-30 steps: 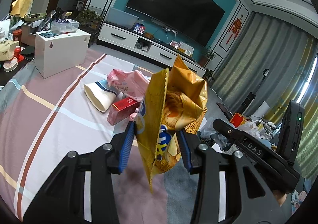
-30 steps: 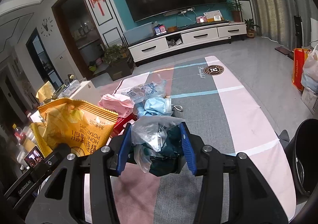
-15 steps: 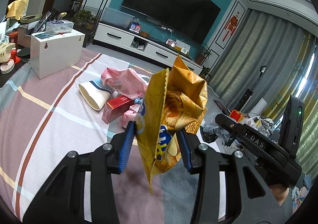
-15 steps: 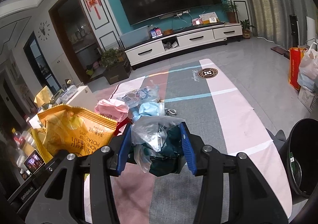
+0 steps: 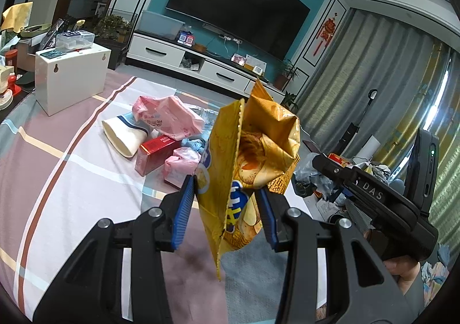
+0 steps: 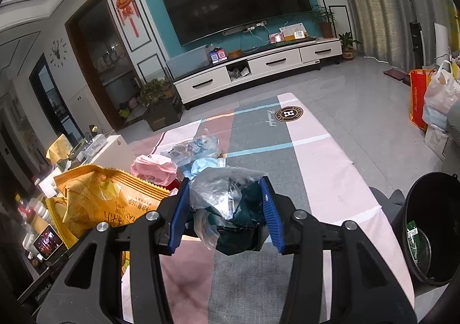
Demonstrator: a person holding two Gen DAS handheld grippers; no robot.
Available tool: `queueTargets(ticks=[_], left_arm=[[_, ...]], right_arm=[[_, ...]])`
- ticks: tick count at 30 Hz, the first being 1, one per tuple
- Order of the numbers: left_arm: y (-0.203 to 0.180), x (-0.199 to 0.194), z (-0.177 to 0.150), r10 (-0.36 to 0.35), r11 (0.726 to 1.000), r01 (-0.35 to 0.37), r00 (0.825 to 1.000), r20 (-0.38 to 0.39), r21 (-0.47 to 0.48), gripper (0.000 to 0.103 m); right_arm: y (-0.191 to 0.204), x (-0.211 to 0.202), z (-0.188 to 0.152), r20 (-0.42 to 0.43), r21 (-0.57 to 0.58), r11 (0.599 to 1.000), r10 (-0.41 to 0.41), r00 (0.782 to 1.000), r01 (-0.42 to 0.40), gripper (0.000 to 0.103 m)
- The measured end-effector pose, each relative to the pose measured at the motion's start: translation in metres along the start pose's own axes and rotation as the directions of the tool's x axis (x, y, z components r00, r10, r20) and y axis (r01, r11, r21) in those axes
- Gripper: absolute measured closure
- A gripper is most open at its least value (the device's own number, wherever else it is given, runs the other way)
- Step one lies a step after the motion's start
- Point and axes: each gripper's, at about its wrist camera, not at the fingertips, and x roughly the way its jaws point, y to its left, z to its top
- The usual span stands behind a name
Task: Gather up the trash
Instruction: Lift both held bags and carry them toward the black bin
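Observation:
My left gripper is shut on a crumpled yellow chip bag, lifted above the striped cloth; the same chip bag shows at the left of the right wrist view. My right gripper is shut on a wad of clear plastic and dark green wrapper, also held above the cloth. The right gripper's body appears at the right of the left wrist view, with a hand under it. On the cloth lie a pink bag, a paper cup, a red box and a clear wrapper.
A black bin stands at the cloth's right edge with something green inside. A white box sits at the cloth's far left. Bags stand on the floor at right. A TV cabinet runs along the far wall.
Both grippers keep their loads. The trash pile sits a little lower and nearer in the left wrist view, and the black bin shows more fully at the right of the right wrist view.

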Motion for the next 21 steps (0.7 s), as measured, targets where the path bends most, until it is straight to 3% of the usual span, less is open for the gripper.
queueTargets(ticks=[21], left_arm=[[-0.0045,0.0021,-0.0015,-0.022,1.0,0.022,1.0,-0.004,0.014,0.059]], right_arm=[[-0.007,-0.0027,0.0032,0.012,0.004,1.0,-0.016,1.0,0.016,0.055]])
